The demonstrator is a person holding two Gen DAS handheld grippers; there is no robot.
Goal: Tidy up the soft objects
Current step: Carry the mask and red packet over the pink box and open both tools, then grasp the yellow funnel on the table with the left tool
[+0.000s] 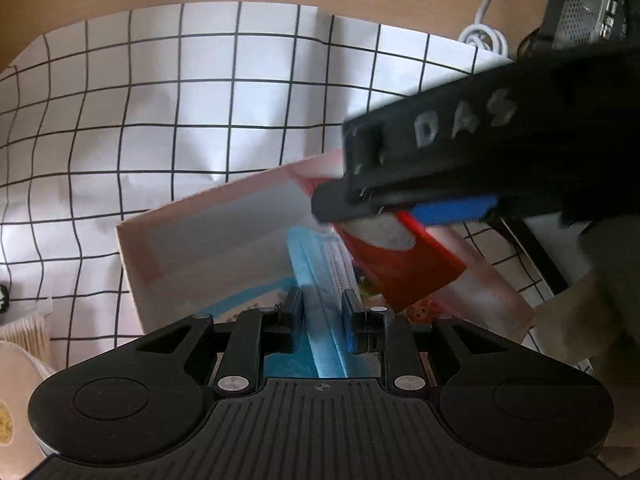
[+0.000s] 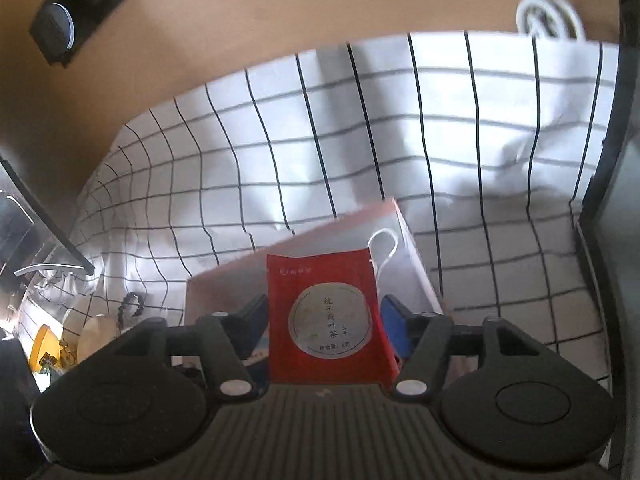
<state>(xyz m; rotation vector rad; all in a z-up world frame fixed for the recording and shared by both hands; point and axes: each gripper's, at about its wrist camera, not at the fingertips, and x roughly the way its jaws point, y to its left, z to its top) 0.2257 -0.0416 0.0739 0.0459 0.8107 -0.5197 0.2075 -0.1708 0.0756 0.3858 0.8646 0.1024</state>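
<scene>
An open pink-and-white box (image 1: 192,240) lies on the checked cloth. My left gripper (image 1: 322,316) hovers low over the box, and a folded blue face mask (image 1: 320,312) runs between its fingers; the pads do not seem to press it. The right gripper (image 1: 340,208) reaches in from the right, above the box. A red tea sachet (image 2: 324,320) with a round white label stands between the right gripper's (image 2: 324,316) spread fingers over the box (image 2: 416,264), with a small gap at each side. The mask's white ear loop (image 2: 386,246) shows behind the sachet.
A black-lined white checked cloth (image 2: 360,140) covers the wooden table (image 2: 240,20). A coiled white cable (image 2: 548,12) lies at its far edge. Dark equipment (image 2: 56,32) sits at the far left, and a black ring (image 2: 132,306) and a yellow item (image 2: 44,348) lie left of the box.
</scene>
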